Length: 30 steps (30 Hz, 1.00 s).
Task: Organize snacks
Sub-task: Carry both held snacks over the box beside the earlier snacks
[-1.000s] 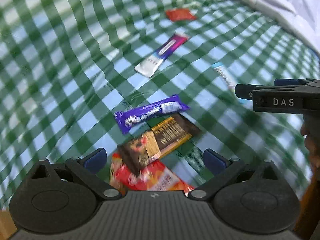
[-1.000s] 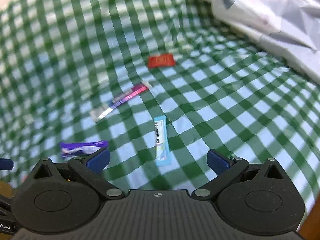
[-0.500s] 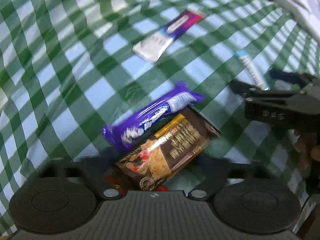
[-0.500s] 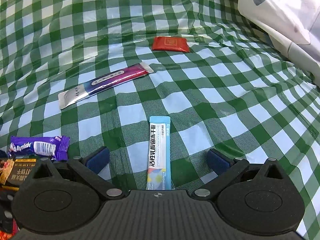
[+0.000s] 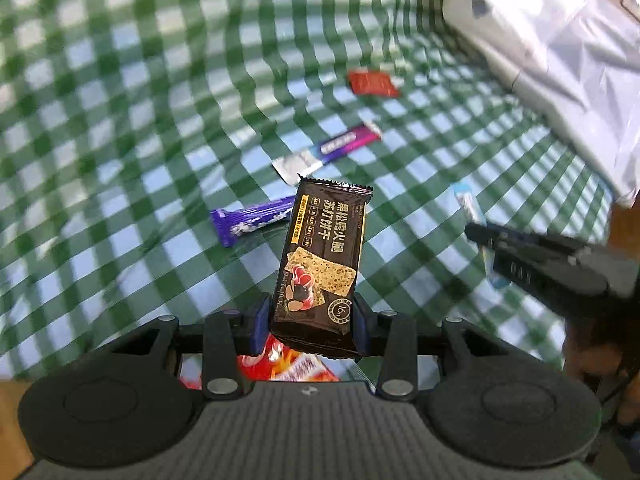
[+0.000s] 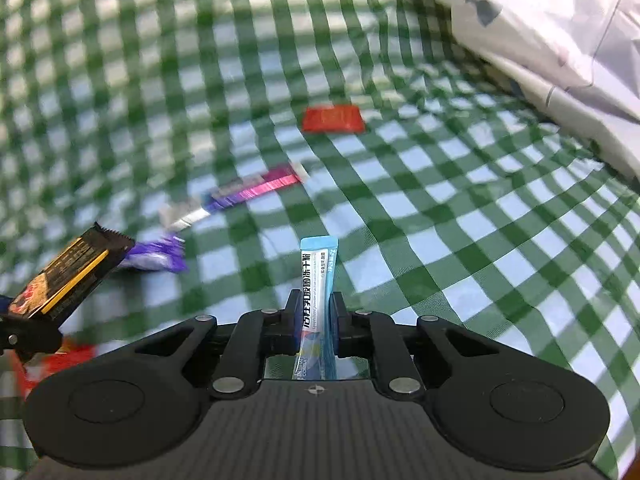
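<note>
My left gripper (image 5: 314, 320) is shut on a black cracker packet (image 5: 324, 264) and holds it upright above the green checked cloth; the packet also shows at the left of the right wrist view (image 6: 68, 276). My right gripper (image 6: 314, 320) is shut on a light blue stick sachet (image 6: 316, 280), lifted off the cloth; it also shows in the left wrist view (image 5: 468, 204). On the cloth lie a purple bar (image 5: 252, 220), a long purple-pink sachet (image 5: 328, 152), a red packet (image 5: 372, 84) and, under my left gripper, a red-orange snack bag (image 5: 288, 366).
A crumpled white plastic bag (image 5: 552, 52) lies at the far right edge of the cloth. The right gripper's body and the hand holding it (image 5: 560, 268) sit to the right of my left gripper. A wooden edge (image 5: 12, 408) shows at the lower left.
Both grippers went from open to shut. The left took the black cracker packet off the red-orange bag and lifted it. The right took the blue sachet and raised it.
</note>
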Each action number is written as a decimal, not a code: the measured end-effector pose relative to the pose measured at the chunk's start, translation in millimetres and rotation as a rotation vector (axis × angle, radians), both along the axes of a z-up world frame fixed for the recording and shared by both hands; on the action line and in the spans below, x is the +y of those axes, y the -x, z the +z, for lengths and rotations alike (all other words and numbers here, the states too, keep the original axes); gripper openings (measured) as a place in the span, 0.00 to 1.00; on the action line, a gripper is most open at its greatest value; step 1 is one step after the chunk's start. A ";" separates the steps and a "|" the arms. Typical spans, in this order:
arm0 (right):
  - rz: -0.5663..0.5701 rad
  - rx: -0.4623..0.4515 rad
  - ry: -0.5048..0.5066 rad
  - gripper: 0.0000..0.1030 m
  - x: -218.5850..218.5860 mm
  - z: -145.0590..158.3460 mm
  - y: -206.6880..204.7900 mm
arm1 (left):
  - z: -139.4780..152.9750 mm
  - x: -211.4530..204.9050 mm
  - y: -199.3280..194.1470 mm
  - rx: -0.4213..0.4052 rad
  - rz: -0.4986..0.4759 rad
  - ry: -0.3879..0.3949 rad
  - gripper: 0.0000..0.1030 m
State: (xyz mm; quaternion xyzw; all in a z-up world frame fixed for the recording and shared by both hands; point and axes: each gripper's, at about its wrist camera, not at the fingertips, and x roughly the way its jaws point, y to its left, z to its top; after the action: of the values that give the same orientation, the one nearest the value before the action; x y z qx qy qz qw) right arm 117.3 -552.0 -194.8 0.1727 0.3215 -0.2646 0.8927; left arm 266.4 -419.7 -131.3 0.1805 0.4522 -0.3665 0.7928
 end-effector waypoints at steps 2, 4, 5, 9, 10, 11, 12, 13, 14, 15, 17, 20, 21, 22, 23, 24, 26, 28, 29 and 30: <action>0.018 -0.032 -0.019 0.14 19.4 18.7 14.8 | 23.2 15.1 15.3 -0.017 0.042 0.009 0.44; 0.045 -0.057 -0.041 0.14 39.8 34.7 27.9 | 42.2 31.4 31.5 -0.034 0.092 -0.013 0.44; 0.062 -0.070 -0.049 0.14 53.1 43.7 35.6 | 53.1 39.9 38.5 -0.038 0.113 -0.021 0.44; 0.144 -0.104 -0.069 0.14 101.9 72.6 62.1 | 85.8 83.8 69.5 -0.063 0.179 -0.019 0.44; 0.165 -0.110 -0.069 0.14 114.0 78.4 68.2 | 93.8 97.7 78.4 -0.073 0.192 -0.013 0.44; 0.187 -0.116 -0.070 0.14 127.3 85.0 75.3 | 100.1 111.9 86.1 -0.081 0.203 -0.006 0.44; 0.209 -0.127 -0.073 0.14 140.5 91.9 83.2 | 108.3 126.1 95.7 -0.090 0.215 0.002 0.44; 0.229 -0.135 -0.076 0.14 153.2 98.4 90.6 | 116.4 139.8 105.5 -0.100 0.227 0.011 0.44; 0.246 -0.139 -0.076 0.14 164.6 104.4 96.9 | 124.3 154.3 116.1 -0.110 0.238 0.019 0.44; 0.267 -0.146 -0.076 0.14 177.5 110.7 104.2 | 131.6 167.9 126.2 -0.122 0.251 0.027 0.44; 0.311 -0.157 -0.071 0.14 201.8 121.6 115.8 | 144.9 195.2 145.4 -0.143 0.275 0.042 0.44; 0.372 -0.176 -0.065 0.14 236.2 135.9 132.5 | 159.6 236.2 172.1 -0.156 0.315 0.073 0.44; 0.394 -0.181 -0.062 0.14 248.0 140.0 138.0 | 163.3 249.4 181.4 -0.158 0.331 0.081 0.44; 0.414 -0.184 -0.056 0.14 259.5 143.3 142.9 | 165.3 261.8 190.5 -0.159 0.346 0.091 0.44; 0.431 -0.185 -0.052 0.14 270.4 145.7 146.6 | 166.7 273.4 198.8 -0.157 0.359 0.099 0.44; 0.453 -0.185 -0.048 0.14 281.0 148.0 150.6 | 168.0 285.5 207.1 -0.155 0.371 0.108 0.44; 0.486 -0.182 -0.034 0.14 301.6 151.1 157.1 | 168.3 306.6 222.3 -0.158 0.395 0.119 0.44; 0.519 -0.177 -0.028 0.14 318.4 155.2 162.9 | 168.9 326.2 233.8 -0.153 0.417 0.129 0.44; 0.532 -0.179 -0.022 0.14 325.7 157.7 166.3 | 169.6 336.4 238.4 -0.148 0.431 0.138 0.44; 0.547 -0.181 -0.008 0.14 333.0 161.6 170.8 | 169.9 344.1 243.4 -0.146 0.448 0.144 0.44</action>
State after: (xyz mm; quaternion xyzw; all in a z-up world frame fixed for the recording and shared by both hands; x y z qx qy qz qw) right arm -53.4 -219.0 -33.2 0.1061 0.2761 0.0037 0.9552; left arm 23.0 -75.6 38.6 0.0446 0.3952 -0.1990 0.8957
